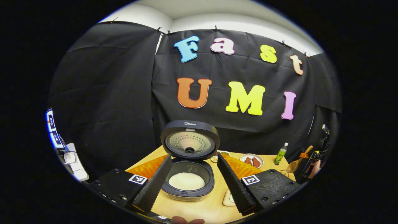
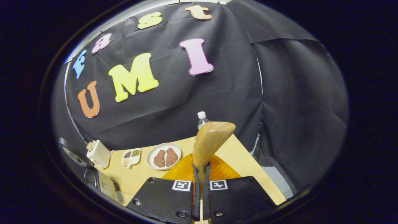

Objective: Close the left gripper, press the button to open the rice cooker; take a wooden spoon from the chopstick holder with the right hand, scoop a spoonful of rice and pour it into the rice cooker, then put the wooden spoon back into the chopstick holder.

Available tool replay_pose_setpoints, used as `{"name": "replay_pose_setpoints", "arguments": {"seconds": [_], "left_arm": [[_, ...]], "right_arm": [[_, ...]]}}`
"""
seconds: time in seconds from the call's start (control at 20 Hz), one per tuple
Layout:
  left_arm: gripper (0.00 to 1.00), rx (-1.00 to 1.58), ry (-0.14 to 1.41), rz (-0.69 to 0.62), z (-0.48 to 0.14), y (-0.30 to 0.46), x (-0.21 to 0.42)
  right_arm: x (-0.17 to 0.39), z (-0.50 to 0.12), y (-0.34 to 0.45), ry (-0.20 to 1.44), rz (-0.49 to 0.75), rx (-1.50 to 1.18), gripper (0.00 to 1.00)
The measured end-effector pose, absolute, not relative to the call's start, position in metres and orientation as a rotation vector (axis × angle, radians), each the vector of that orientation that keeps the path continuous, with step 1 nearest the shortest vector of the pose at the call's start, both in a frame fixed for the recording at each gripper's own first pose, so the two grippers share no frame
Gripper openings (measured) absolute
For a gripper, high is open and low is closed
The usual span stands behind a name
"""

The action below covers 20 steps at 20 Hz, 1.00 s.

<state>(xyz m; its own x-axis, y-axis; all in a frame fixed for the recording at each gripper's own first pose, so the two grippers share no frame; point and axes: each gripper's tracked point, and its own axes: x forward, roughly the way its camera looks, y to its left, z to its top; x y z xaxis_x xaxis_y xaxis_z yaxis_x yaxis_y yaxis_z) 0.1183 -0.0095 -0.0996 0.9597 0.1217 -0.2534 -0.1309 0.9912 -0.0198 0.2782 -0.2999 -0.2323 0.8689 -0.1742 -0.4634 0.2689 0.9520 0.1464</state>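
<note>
Light: dim booth; bright white ceiling [image 1: 224,18] strip overhead in the left gripper view.
Glare: soft sheen on the cooker lid [image 1: 190,141] ahead of the left tongs.
Focus: spoon [image 2: 211,141] just beyond the right tongs slightly soft.
Distortion: strong fisheye bending at edges.

Bottle [image 2: 202,119] partly behind wooden spoon [image 2: 210,143]

I was in a staged recording booth: black cloth walls [image 1: 108,93] pinned around a wooden surface [image 1: 192,208] with kitchenware.
</note>
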Motion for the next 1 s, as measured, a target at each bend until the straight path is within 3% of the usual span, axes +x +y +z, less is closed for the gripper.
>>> {"name": "replay_pose_setpoints", "arguments": {"seconds": [0.35, 0.6, 1.0], "left_arm": [[0.95, -0.102, 0.237, 0.057, -0.091, 0.011, 0.122], [0.95, -0.115, 0.235, 0.013, -0.088, 0.020, 0.113], [0.95, -0.086, 0.272, 0.059, -0.096, 0.061, 0.091]], "right_arm": [[0.229, -0.180, -0.181, 0.420, -0.114, 0.109, 0.08], [0.209, -0.227, -0.104, 0.461, -0.026, 0.000, 0.08], [0.200, -0.319, -0.067, 0.539, -0.033, -0.165, 0.08]]}}
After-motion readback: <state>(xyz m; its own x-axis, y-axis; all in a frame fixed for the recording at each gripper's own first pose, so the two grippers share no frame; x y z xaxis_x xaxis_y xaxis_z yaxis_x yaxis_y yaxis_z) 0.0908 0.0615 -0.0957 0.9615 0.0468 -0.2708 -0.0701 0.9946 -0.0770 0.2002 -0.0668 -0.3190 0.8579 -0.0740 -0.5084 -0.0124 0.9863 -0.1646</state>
